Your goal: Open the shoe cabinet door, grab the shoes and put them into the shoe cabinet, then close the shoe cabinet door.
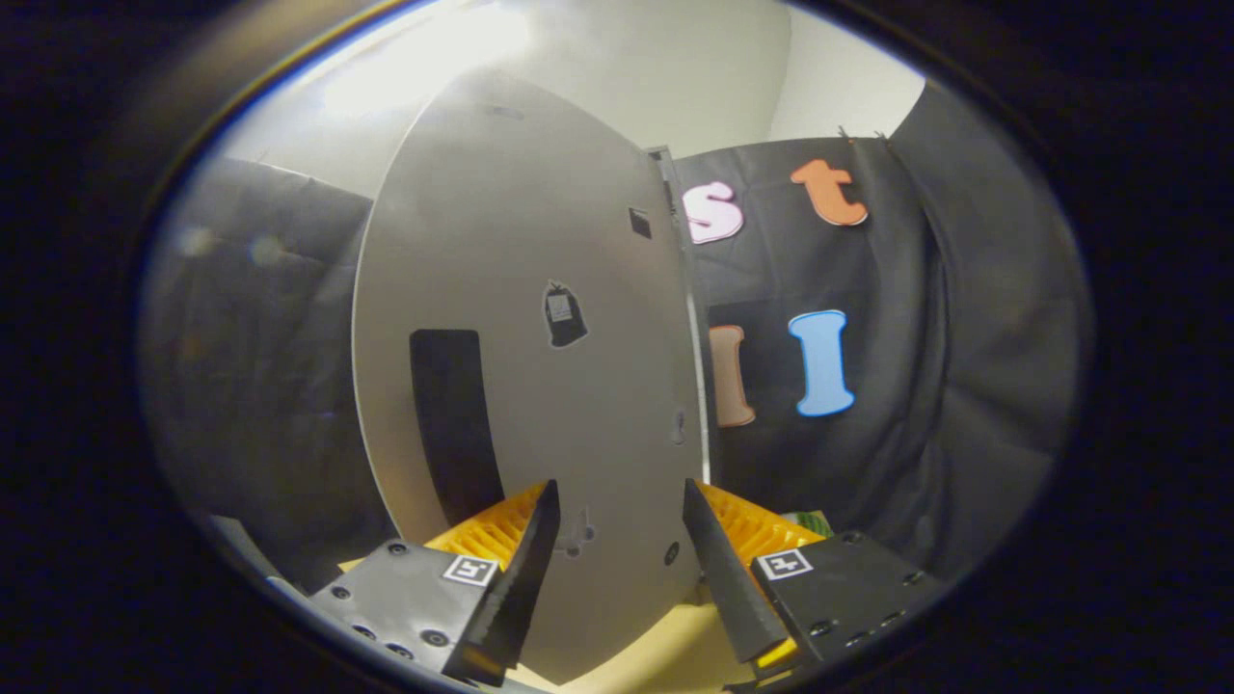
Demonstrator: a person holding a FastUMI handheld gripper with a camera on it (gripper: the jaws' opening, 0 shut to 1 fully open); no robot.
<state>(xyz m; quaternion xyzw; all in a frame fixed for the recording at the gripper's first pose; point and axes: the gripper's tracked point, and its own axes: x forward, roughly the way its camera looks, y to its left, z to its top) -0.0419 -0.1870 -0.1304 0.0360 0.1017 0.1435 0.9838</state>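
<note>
1. Facing the cabinet door square on: a pale grey panel standing upright just ahead of the gripper, with its right-hand edge free against the black cloth wall.
2. Gripper fingers stand apart, nothing between them but the door's lower face seen through the gap. No contact with the door that I can confirm; it sits close beyond the fingertips.
3. Door features: a dark vertical slot left of centre, probably the handle recess; a small dark sticker near the middle; a small dark square higher up.
4. Door state: cannot tell for certain whether it is swung open or shut. The cabinet's inside is hidden.
5. Shoes: not located from this angle, except a green scrap low by the right finger, too small to identify.
6. Progress, as a judgement: either at the opening step or the closing step. If opening, everything remains: pull door, load shoes, close.
</note>
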